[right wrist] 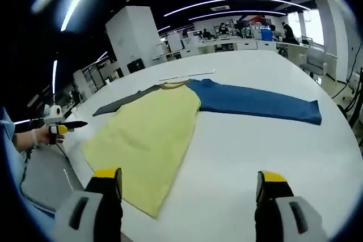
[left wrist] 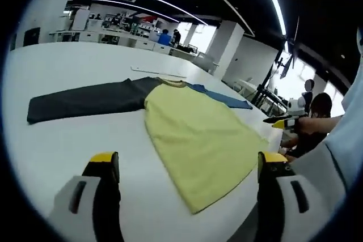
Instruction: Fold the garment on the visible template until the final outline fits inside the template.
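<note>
The garment (left wrist: 193, 134) lies flat on the white worktop (left wrist: 68, 145), yellow body toward the near edge, a dark grey sleeve (left wrist: 85, 100) and a blue sleeve (right wrist: 255, 101) spread to either side. The left hand-held gripper (left wrist: 190, 168) and the right hand-held gripper (right wrist: 190, 182) both hover with jaws spread wide, holding nothing. No template outline can be made out under the cloth. In the left gripper view the blue sleeve is foreshortened and hard to read.
</note>
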